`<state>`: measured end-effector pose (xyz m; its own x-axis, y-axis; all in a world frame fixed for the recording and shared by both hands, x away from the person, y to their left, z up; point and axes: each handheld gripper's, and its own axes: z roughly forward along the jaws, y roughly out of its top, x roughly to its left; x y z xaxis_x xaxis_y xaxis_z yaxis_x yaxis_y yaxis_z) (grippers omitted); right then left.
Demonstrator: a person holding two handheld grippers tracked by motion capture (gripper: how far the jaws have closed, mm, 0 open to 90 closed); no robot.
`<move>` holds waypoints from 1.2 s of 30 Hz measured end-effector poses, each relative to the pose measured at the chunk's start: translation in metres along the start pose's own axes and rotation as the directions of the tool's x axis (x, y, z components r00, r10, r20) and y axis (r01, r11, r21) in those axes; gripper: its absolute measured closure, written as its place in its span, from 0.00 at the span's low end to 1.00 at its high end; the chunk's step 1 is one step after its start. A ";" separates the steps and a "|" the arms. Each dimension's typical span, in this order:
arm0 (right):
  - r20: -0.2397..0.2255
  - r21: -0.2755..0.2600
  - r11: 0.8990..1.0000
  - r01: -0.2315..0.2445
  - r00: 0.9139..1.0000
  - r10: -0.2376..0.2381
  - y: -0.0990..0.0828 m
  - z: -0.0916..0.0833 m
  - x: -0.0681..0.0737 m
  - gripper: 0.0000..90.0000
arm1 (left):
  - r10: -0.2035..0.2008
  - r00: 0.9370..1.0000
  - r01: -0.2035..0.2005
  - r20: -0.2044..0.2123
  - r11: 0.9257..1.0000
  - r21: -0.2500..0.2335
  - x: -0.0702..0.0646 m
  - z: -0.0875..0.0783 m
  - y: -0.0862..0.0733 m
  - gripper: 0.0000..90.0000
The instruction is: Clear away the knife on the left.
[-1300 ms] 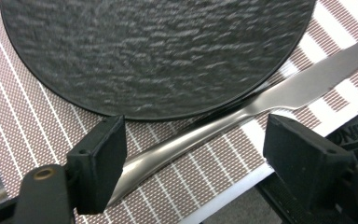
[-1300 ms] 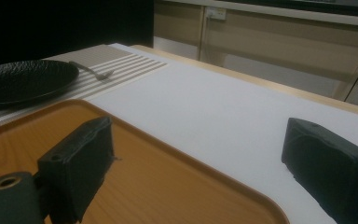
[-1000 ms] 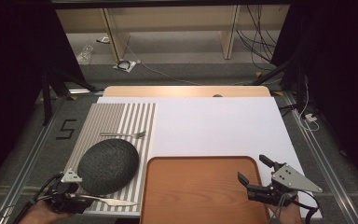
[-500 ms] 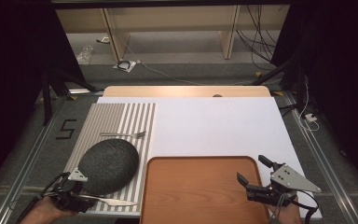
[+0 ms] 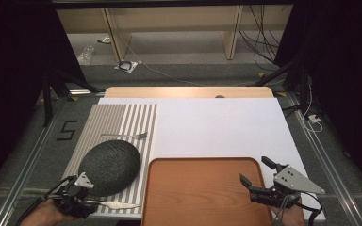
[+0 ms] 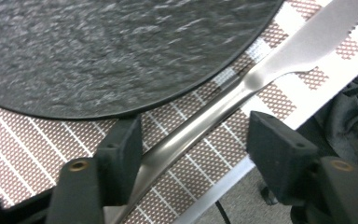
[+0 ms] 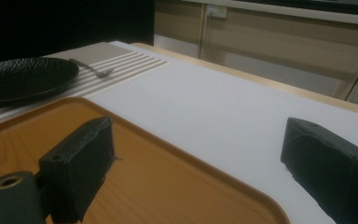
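**Tabletop and what lies on it**

The wooden tabletop [image 5: 188, 91] carries a large white sheet [image 5: 217, 127] over most of its surface. On the left lies 1 striped placemat [image 5: 122, 120], its right edge over the sheet. At the near edge sits 1 brown wooden tray [image 5: 202, 193], resting on the sheet just beside the placemat.

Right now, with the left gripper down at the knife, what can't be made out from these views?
- Knife: left gripper view, tip cut off by the top edge, handle end hidden behind a jaw.
- Left gripper: jaws have just been closing around the handle; whether the left pad touches it is unclear.
- Plate: high view, near rim hidden by the gripper's grey plate.
- Fork: high view, tines too small.
- Tray: bottom edge cuts it off.
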<state>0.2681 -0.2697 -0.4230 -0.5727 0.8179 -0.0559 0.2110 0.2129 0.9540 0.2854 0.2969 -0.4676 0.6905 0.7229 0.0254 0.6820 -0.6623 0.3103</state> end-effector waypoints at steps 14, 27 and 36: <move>0.000 0.006 1.000 0.008 1.000 -0.008 -0.001 0.001 0.001 0.12 | 0.117 0.993 -0.119 0.030 0.990 0.082 -0.009 0.000 0.010 0.56; 0.002 0.004 1.000 0.011 1.000 -0.011 -0.001 0.001 0.000 0.12 | 0.136 0.989 -0.142 0.055 0.982 0.122 -0.012 -0.001 0.018 0.72; 0.004 0.008 1.000 0.024 1.000 -0.024 0.000 0.001 0.000 0.12 | 0.159 0.985 -0.166 0.063 0.977 0.137 -0.013 0.000 0.020 0.75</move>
<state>0.2687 -0.2688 -0.4237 -0.5742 0.8148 -0.0797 0.2040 0.2367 0.9499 0.2898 0.2740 -0.4614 0.8037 0.5949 0.0148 0.5844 -0.7938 0.1684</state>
